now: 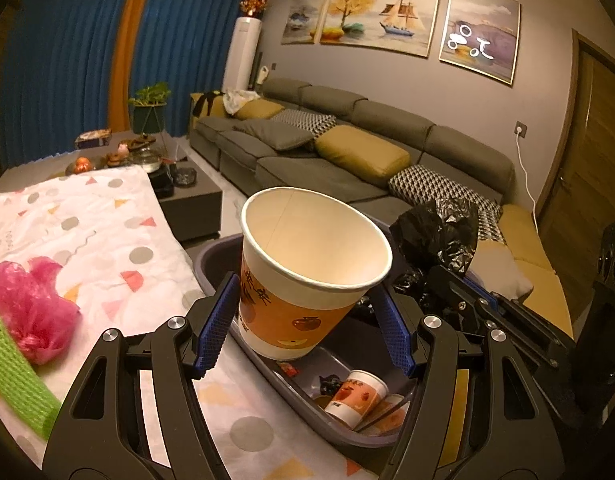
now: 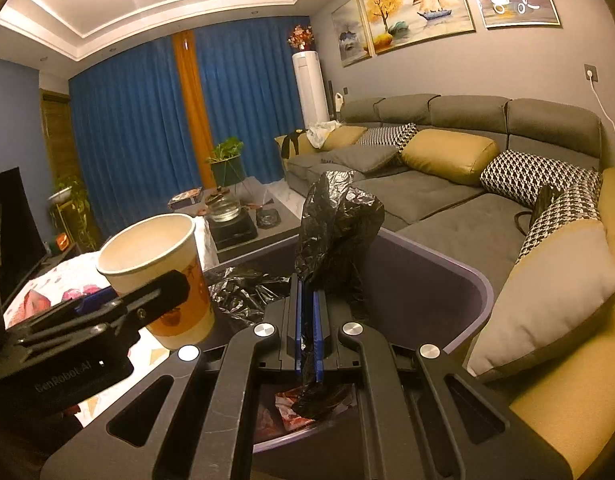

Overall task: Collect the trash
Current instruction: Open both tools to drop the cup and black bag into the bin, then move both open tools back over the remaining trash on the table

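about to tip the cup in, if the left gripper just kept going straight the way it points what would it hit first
Probably the far inner wall of the grey bin, just beyond the paper cup that the left gripper holds over it. The black bag sits off to the right of that line. Depth is unclear.

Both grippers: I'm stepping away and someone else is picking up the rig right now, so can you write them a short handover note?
Left gripper: closed on a paper cup, held upright over the grey bin.
Right gripper: shut on a black plastic bag, also over the bin.
Done: at least one cup and some wrappers already lie in the bin.
Left: drop the held cup and the black bag in. A crumpled pink bag still lies on the patterned tablecloth to the left, probably next. The green item beside it is too close to identify.
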